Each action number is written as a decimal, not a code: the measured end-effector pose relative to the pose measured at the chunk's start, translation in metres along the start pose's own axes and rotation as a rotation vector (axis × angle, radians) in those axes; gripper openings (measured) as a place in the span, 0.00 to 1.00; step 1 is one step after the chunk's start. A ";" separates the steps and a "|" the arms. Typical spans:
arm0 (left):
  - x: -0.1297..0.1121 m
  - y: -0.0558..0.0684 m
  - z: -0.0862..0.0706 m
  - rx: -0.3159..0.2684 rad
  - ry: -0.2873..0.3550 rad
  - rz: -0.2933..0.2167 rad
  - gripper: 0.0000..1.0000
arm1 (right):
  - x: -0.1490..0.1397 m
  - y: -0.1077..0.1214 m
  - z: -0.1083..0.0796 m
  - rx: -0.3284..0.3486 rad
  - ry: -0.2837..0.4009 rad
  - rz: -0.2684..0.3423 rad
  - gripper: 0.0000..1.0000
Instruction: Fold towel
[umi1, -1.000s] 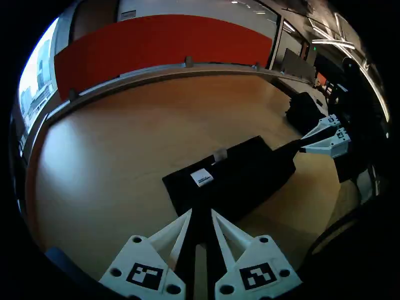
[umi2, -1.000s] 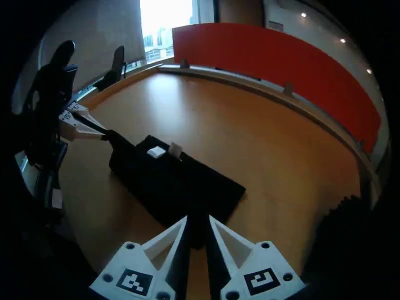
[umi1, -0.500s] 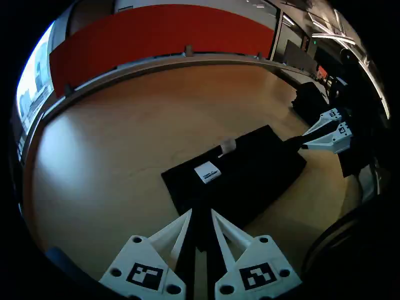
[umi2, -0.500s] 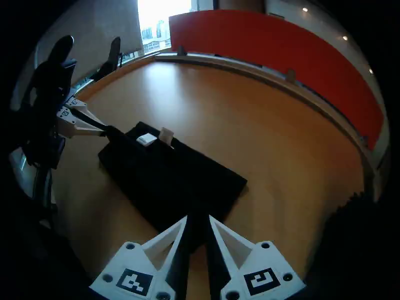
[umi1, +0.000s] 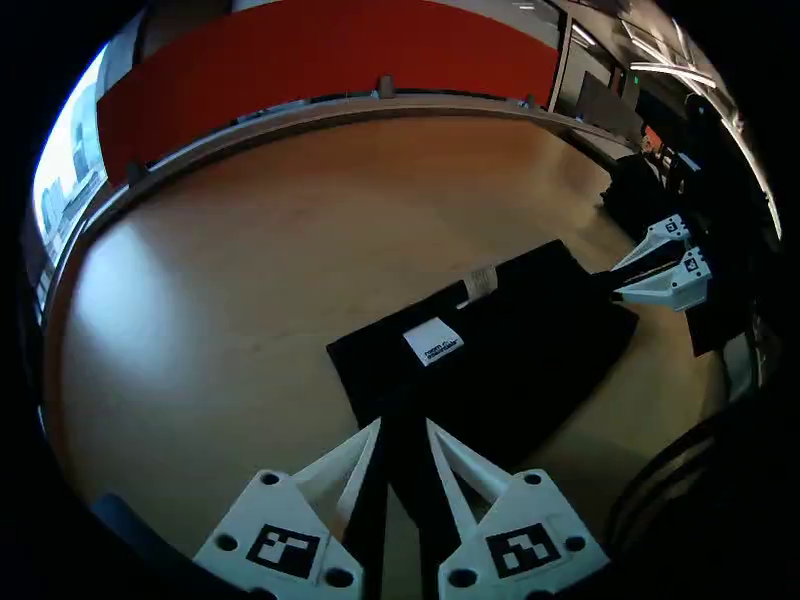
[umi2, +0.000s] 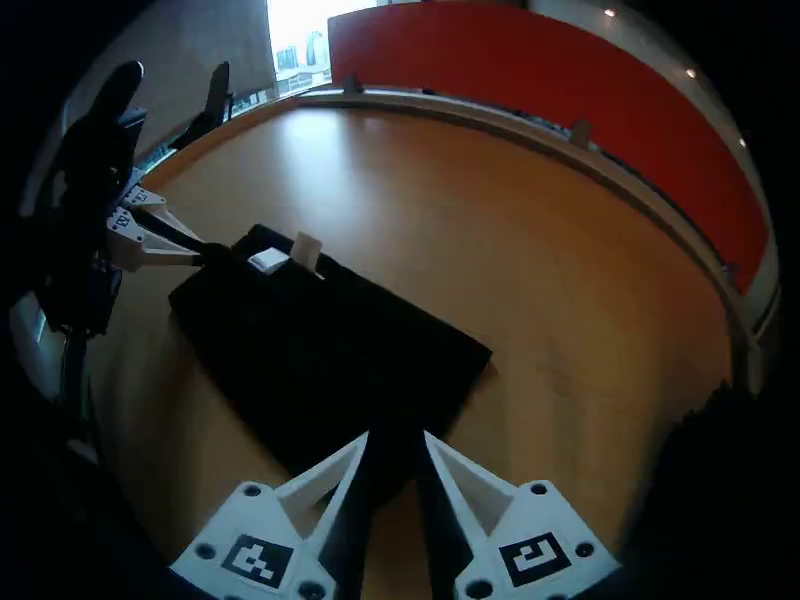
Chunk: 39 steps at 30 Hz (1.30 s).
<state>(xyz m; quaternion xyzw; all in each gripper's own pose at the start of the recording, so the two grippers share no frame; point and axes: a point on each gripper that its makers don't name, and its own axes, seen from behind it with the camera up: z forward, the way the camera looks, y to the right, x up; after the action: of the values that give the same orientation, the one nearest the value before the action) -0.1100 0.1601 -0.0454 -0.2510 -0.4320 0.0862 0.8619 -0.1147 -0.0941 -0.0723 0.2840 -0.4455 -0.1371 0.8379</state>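
A black towel (umi1: 510, 340) lies spread out on the wooden table (umi1: 250, 270), with a white label (umi1: 433, 342) and a small pale tag (umi1: 482, 280) on top. My left gripper (umi1: 404, 425) is shut on the towel's near end in the left gripper view. At the far end, my right gripper (umi1: 612, 283) pinches the opposite end. In the right gripper view, my right gripper (umi2: 395, 440) is shut on the towel (umi2: 320, 350), and my left gripper (umi2: 205, 255) grips the far end beside the label (umi2: 268, 261).
A red partition (umi1: 300, 70) runs behind the table's raised back rim (umi1: 300, 125). Dark office chairs (umi2: 110, 110) stand past the table's left side under a bright window. A dark object (umi1: 635, 190) sits near the table's right end. Bare wood surrounds the towel.
Both grippers have moved apart and lowered, still holding the towel. The towel now stretches longer and flatter over the table, and the label has shifted with it.
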 end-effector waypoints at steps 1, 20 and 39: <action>0.000 -0.001 0.001 0.005 -0.001 0.005 0.20 | -0.001 0.002 0.001 -0.007 -0.001 -0.002 0.31; 0.006 -0.017 0.006 0.080 -0.004 0.086 0.63 | 0.002 0.018 0.006 -0.054 0.005 0.004 0.66; 0.030 -0.035 0.010 0.118 0.013 0.129 0.64 | 0.024 0.037 0.008 -0.071 0.028 0.000 0.67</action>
<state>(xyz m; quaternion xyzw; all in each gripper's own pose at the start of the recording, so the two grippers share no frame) -0.1023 0.1447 -0.0015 -0.2274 -0.4037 0.1653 0.8706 -0.1087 -0.0790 -0.0312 0.2561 -0.4287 -0.1486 0.8536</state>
